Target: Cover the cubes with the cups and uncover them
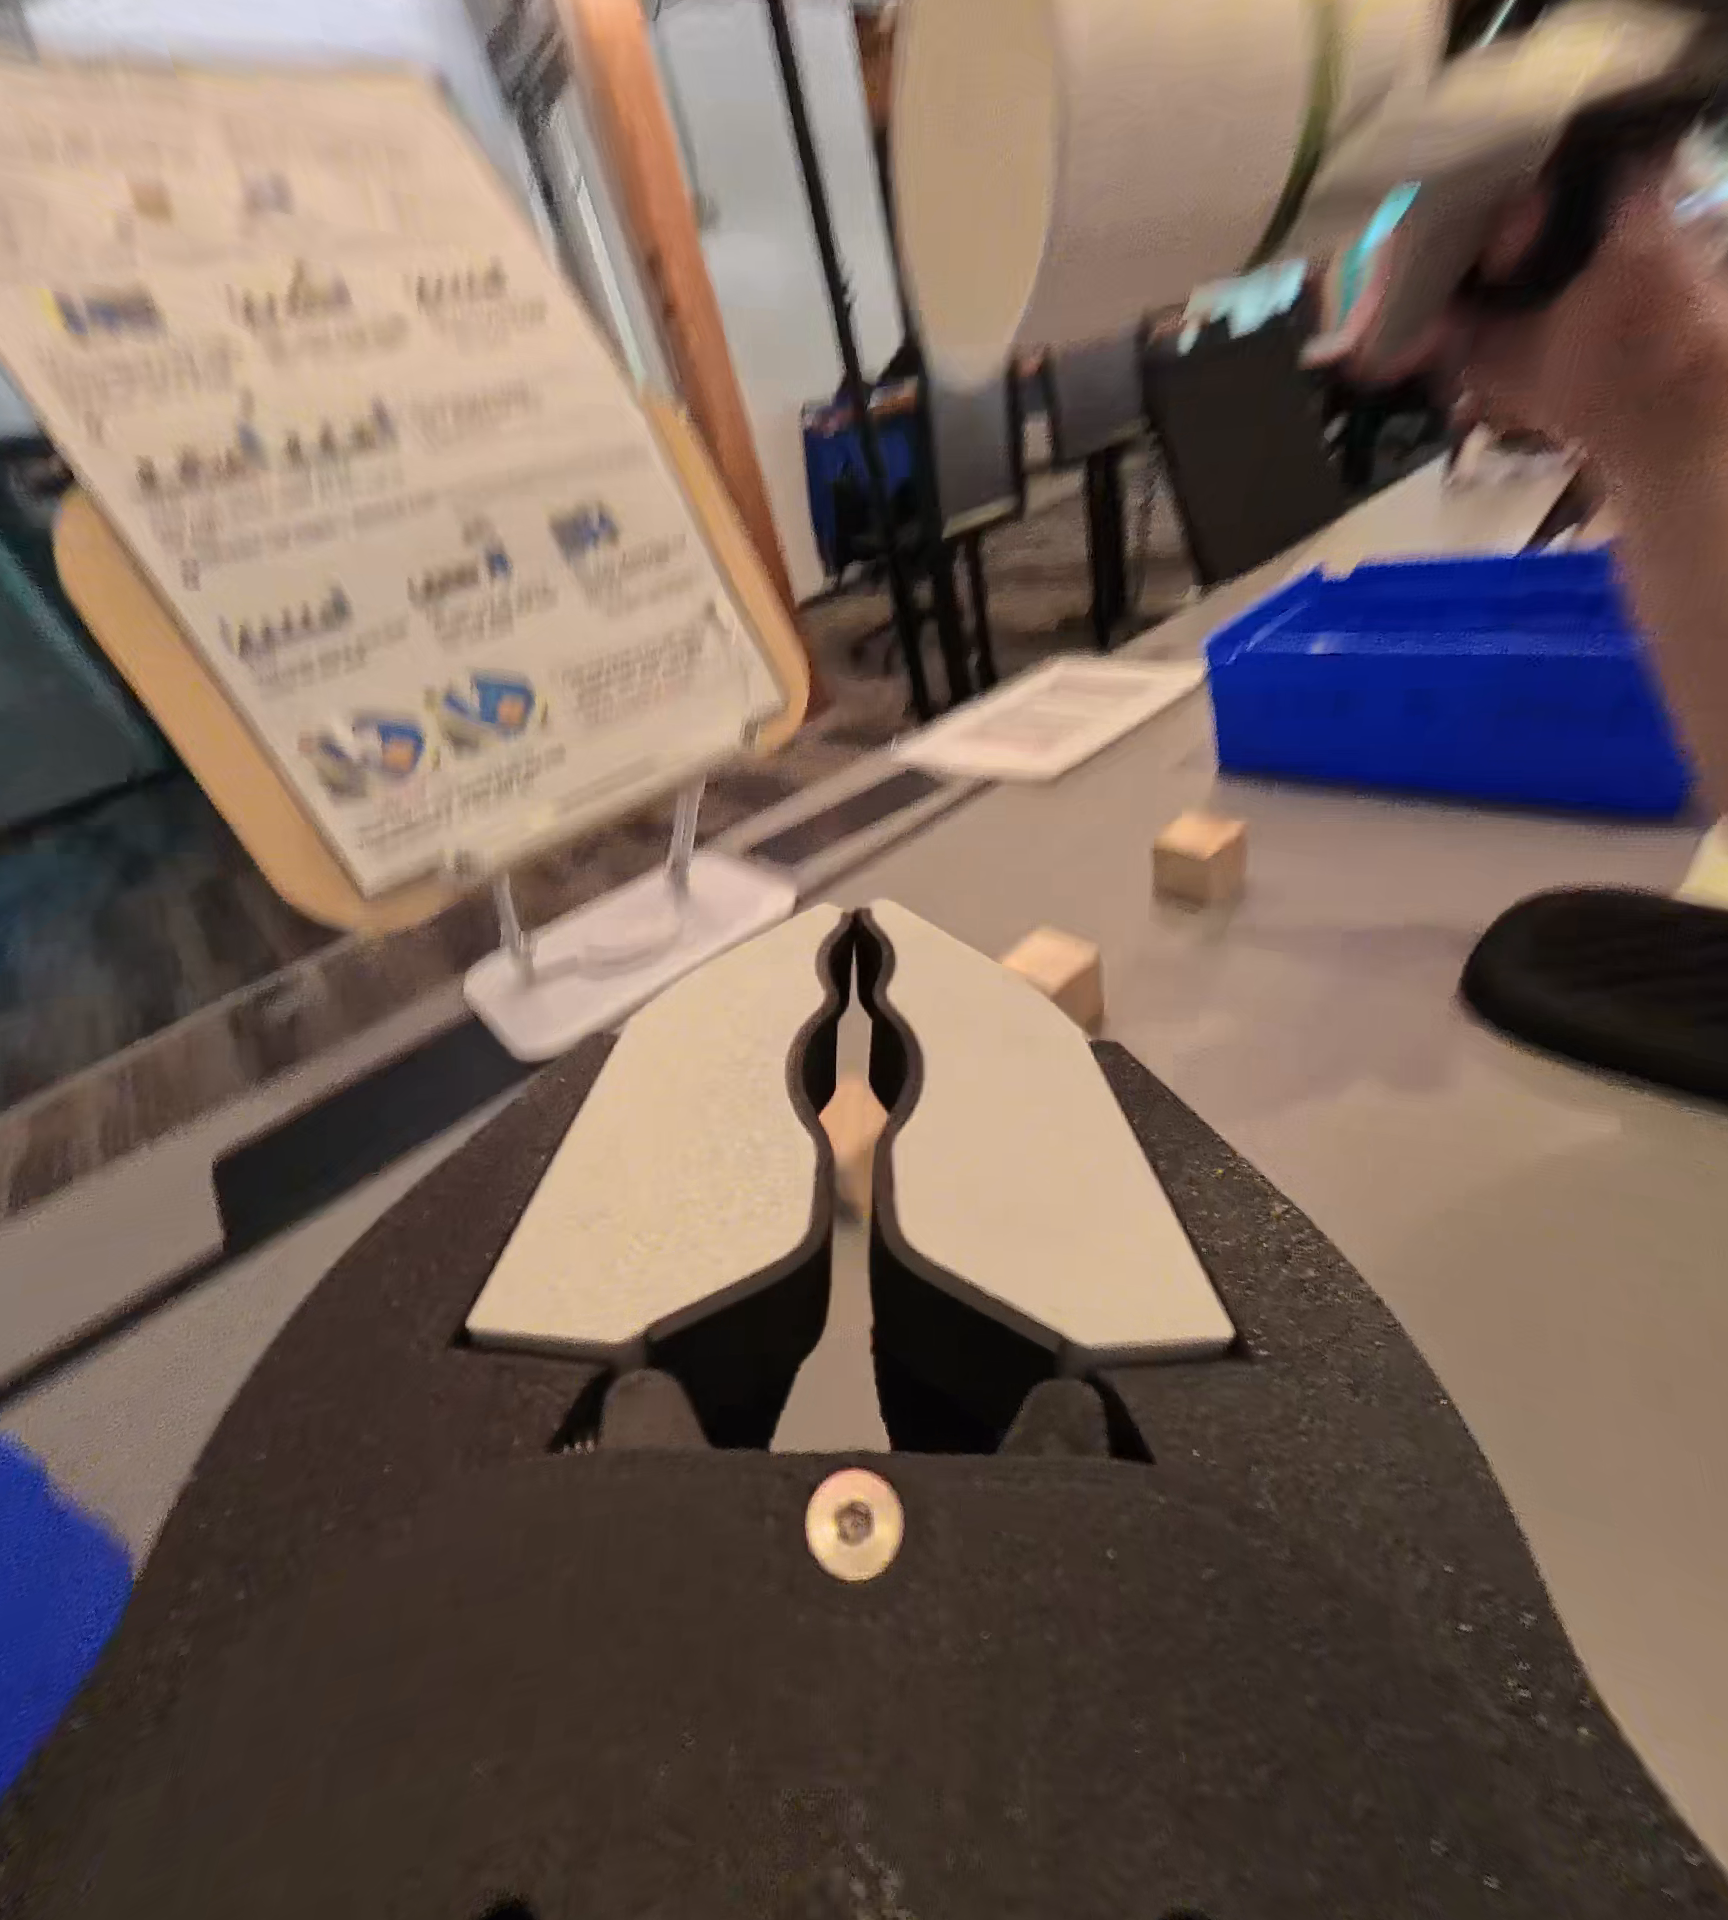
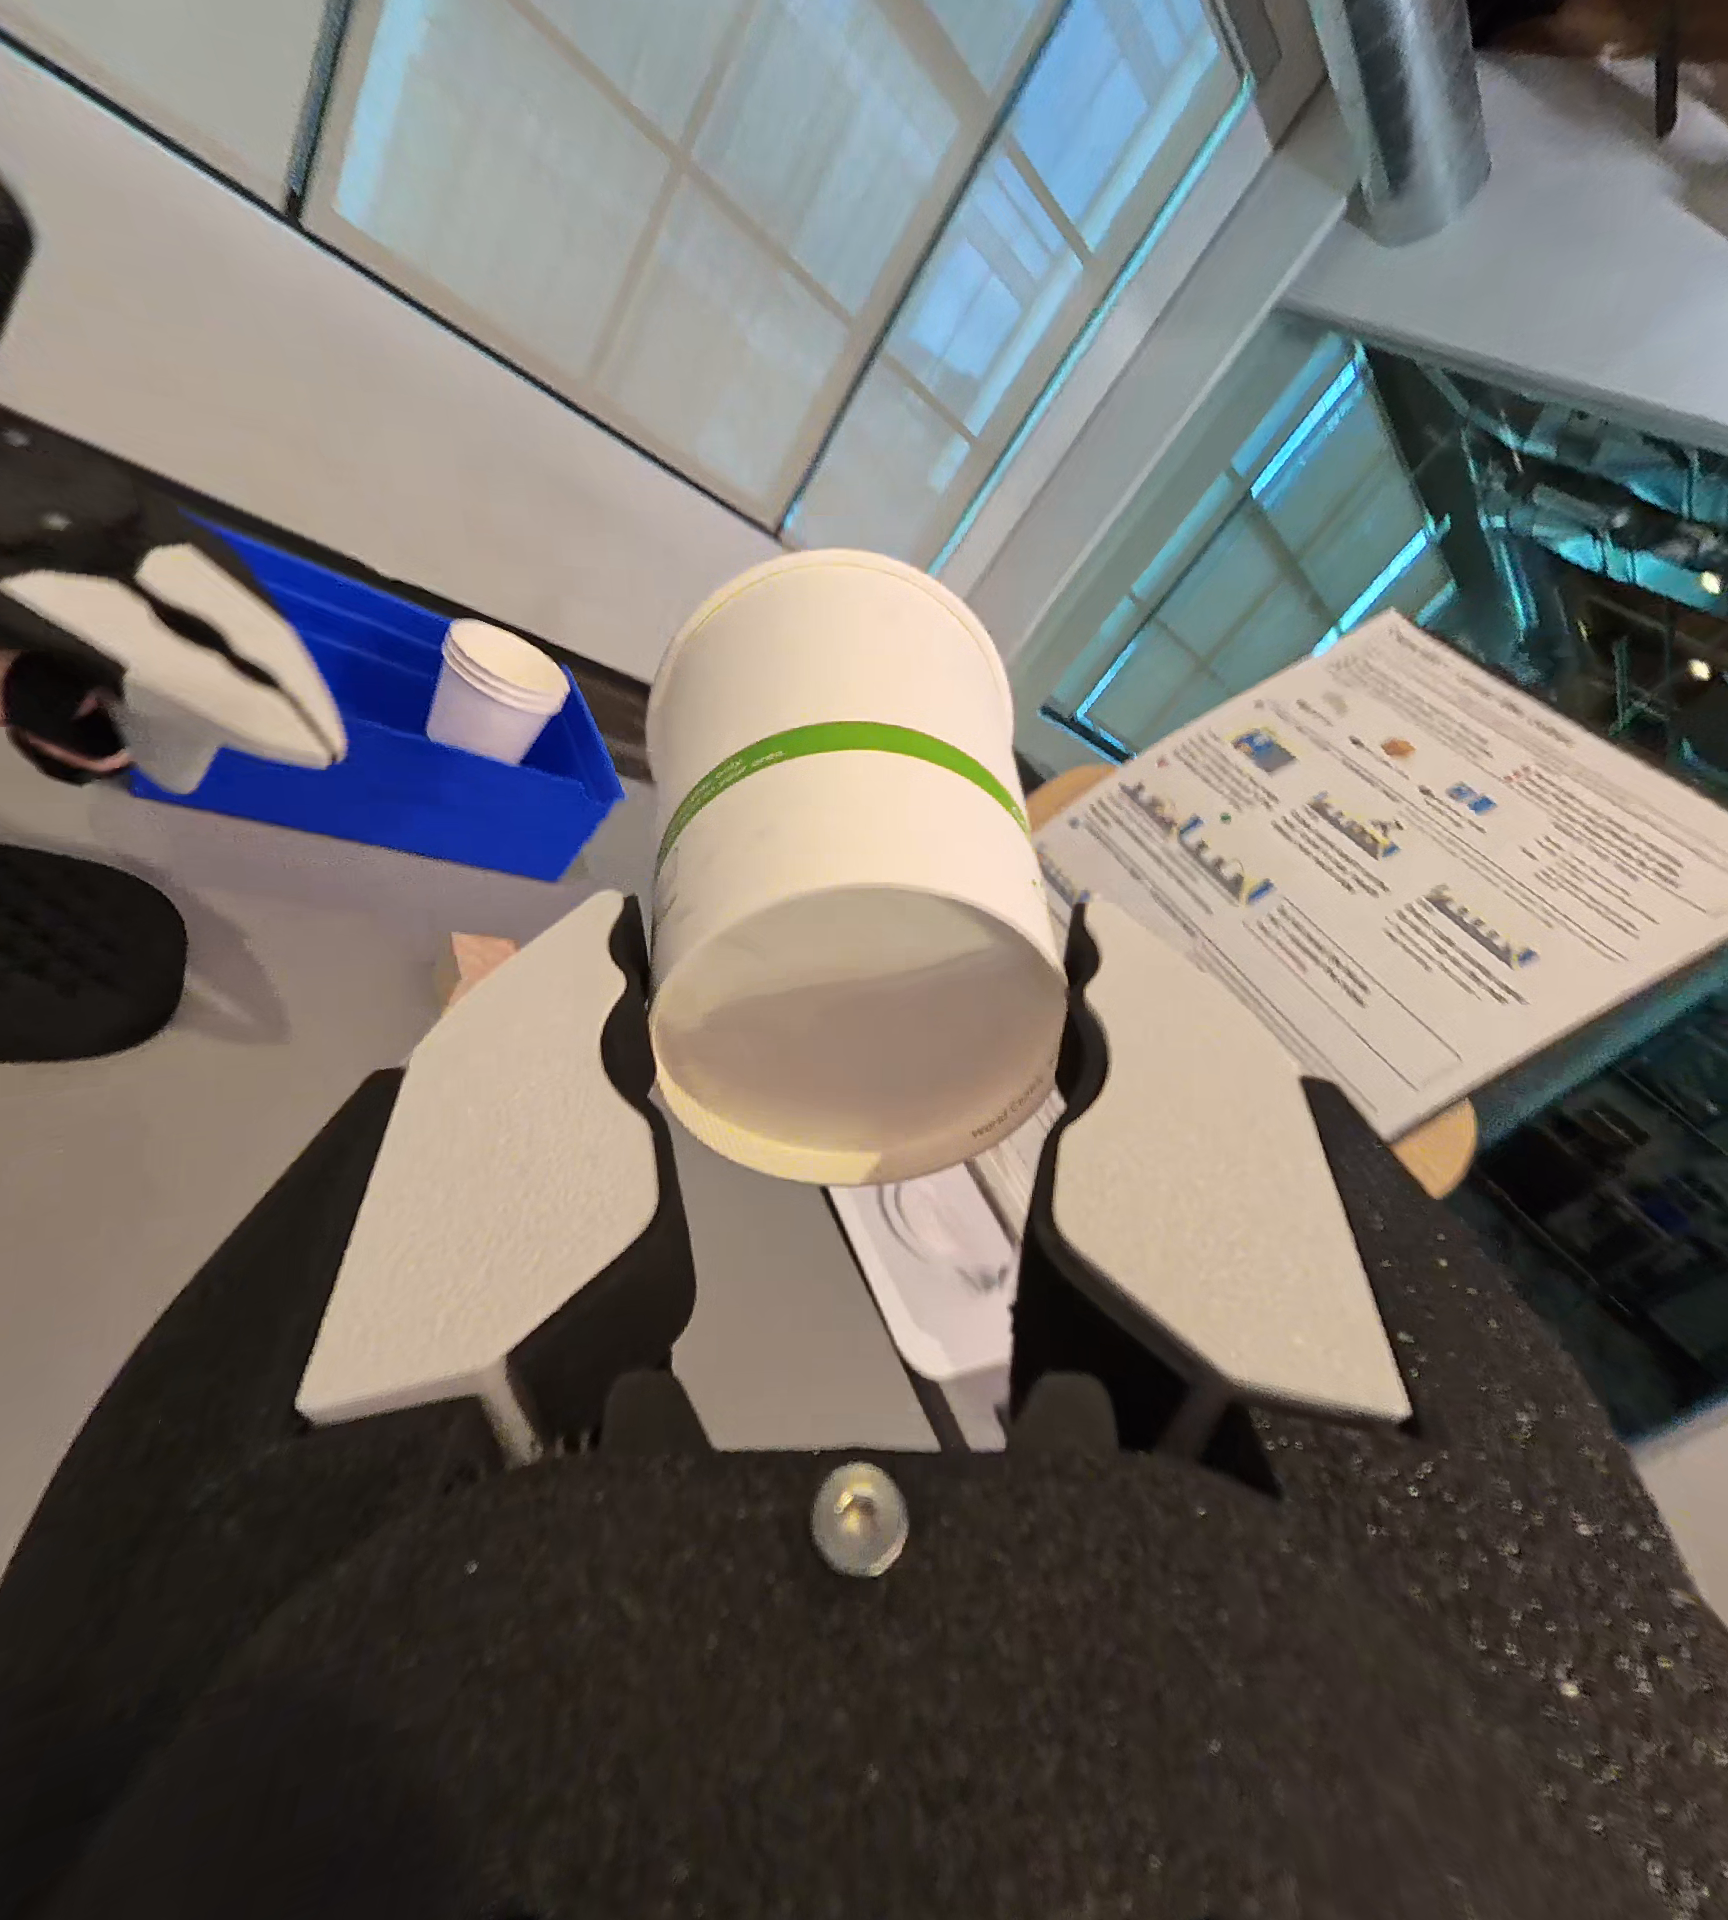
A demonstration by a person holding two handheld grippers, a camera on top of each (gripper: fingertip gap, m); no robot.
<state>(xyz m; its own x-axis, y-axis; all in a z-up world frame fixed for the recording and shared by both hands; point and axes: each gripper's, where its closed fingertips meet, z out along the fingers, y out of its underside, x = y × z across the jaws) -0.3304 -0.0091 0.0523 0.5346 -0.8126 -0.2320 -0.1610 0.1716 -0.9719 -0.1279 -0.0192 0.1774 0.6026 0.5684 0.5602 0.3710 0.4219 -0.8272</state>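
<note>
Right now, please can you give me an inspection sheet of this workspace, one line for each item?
Surface: grey table, mostly bare.
Job's things: three wooden cubes uncovered; white cup with green band held in the air; stacked cups in a blue bin.
Clutter: instruction sheet on a stand; second blue bin; black pad.
Grippers: left gripper shut, empty; right gripper shut on the cup.
Cables: nothing seen.
Surroundings: windows, chairs.

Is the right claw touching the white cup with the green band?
Touching. In the right wrist view the right claw is shut on the white cup: both fingers press against its sides near the closed base, and it hangs clear of the table.
</note>
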